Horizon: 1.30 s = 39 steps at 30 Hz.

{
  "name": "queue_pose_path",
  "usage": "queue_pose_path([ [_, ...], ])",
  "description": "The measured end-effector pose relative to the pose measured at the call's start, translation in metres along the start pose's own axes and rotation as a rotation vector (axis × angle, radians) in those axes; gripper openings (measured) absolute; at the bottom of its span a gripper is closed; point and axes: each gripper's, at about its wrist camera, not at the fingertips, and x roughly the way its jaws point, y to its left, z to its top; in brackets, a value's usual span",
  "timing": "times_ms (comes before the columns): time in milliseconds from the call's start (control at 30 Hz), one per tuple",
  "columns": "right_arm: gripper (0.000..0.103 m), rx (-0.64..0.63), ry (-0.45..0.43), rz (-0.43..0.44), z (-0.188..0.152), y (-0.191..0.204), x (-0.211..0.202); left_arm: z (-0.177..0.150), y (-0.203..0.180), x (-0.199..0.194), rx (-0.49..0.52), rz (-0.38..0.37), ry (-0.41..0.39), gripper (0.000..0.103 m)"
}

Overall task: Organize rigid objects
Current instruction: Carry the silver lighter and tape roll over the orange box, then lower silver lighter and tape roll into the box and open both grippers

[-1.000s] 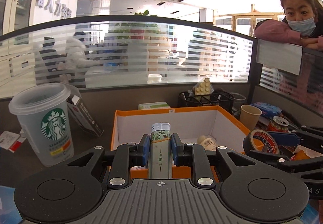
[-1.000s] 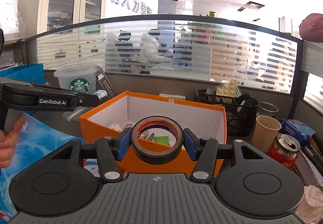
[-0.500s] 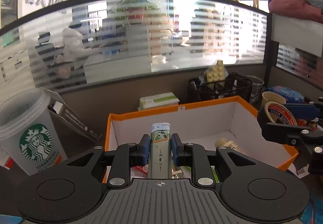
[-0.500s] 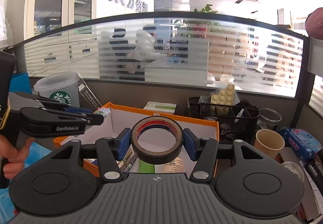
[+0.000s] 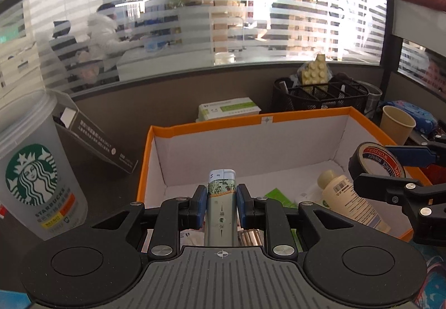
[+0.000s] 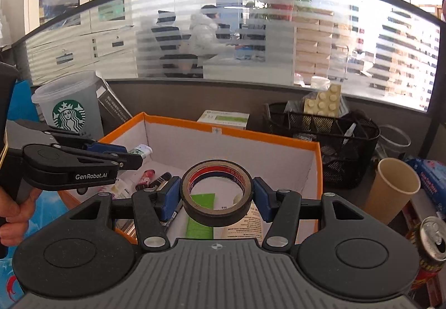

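My left gripper (image 5: 221, 204) is shut on a slim printed lighter (image 5: 221, 197) and holds it above the near left part of the orange box (image 5: 251, 121). My right gripper (image 6: 217, 194) is shut on a roll of tape (image 6: 217, 208) and holds it over the box (image 6: 267, 137). The tape also shows at the right of the left wrist view (image 5: 375, 160). The box holds a cream bottle (image 5: 345, 199), a green card (image 6: 201, 214) and small tubes (image 6: 153, 180).
A Starbucks cup (image 5: 30, 169) and a leaning dark box (image 5: 94, 139) stand left of the orange box. A black mesh basket (image 6: 323, 141), a paper cup (image 6: 395, 186), a soda can (image 6: 430, 242) and a blue pack (image 6: 430, 178) crowd the right. A green-white carton (image 5: 228, 108) lies behind.
Both grippers have moved forward and tilted down over the orange box, so its inside shows more. Each keeps hold of its object.
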Motion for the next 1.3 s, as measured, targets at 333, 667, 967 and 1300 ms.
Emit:
queue_pose_path([
  [333,0.052,-0.021,0.065,0.008,-0.006,0.002,0.022,-0.011,0.004,0.012,-0.003,0.003,0.039,0.021],
  [667,0.052,-0.061,0.127,0.017,-0.007,0.014,0.044,-0.008,-0.003,0.02,0.007,-0.008,0.049,0.021],
  [967,0.053,-0.112,0.226,0.013,0.003,0.025,0.072,-0.01,-0.002,0.027,-0.003,-0.007,0.064,0.018],
  [1300,0.056,-0.108,0.273,0.01,0.003,0.025,0.083,-0.011,0.001,0.027,-0.013,-0.014,0.068,0.019],
])
